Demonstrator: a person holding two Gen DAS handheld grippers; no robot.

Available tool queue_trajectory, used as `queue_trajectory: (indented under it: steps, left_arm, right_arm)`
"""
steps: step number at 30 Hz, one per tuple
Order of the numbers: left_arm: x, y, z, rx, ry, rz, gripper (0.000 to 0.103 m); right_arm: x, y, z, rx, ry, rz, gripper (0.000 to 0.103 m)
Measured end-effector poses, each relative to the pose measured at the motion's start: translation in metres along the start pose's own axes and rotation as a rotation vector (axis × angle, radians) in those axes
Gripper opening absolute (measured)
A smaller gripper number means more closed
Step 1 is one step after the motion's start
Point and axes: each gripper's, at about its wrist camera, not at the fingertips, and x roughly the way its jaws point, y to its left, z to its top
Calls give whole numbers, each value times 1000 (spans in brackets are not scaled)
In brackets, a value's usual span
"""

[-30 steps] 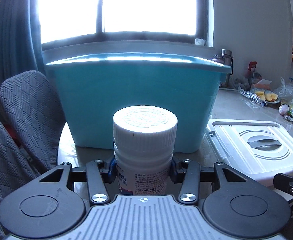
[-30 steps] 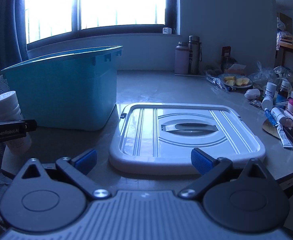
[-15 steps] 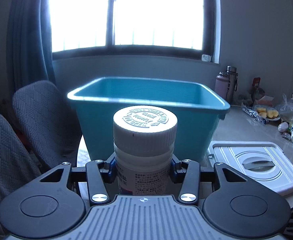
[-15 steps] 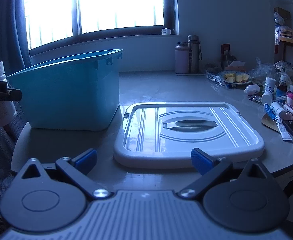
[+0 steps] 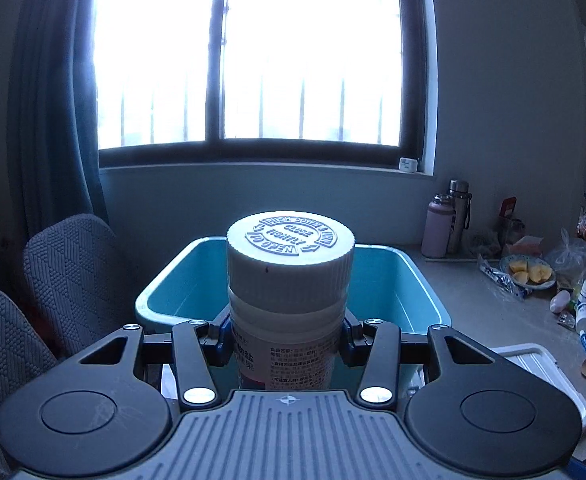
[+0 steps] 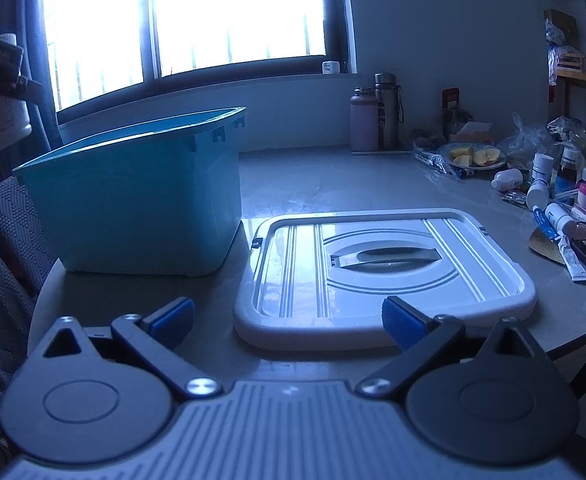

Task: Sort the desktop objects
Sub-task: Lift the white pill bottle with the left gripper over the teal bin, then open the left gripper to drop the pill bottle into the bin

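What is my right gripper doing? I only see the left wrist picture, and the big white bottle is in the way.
Observer: The right gripper is open and holds nothing. It points at the white lid.
Operator: Is the whole lid lying flat?
Observer: Yes, it lies flat on the table beside the blue bin, handle side up, with a narrow gap between them.
Operator: Is my bottle up high?
Observer: In the right wrist view, the white bottle shows at the far left, higher in the picture than the bin's rim.
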Motion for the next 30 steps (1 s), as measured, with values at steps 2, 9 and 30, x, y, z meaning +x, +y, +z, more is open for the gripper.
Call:
queue_trajectory:
  steps: [2, 9, 30]
  left_arm:
    - [6, -1, 13, 1, -11, -1, 49]
    - [32, -6, 44, 22, -23, -8, 49]
    - [131, -4, 51, -4, 34, 4, 81]
  right_arm:
    - [1, 1, 0, 5, 1, -3, 101]
    - [10, -1, 4, 28, 1, -24, 101]
    - [47, 1, 20, 65, 15, -82, 101]
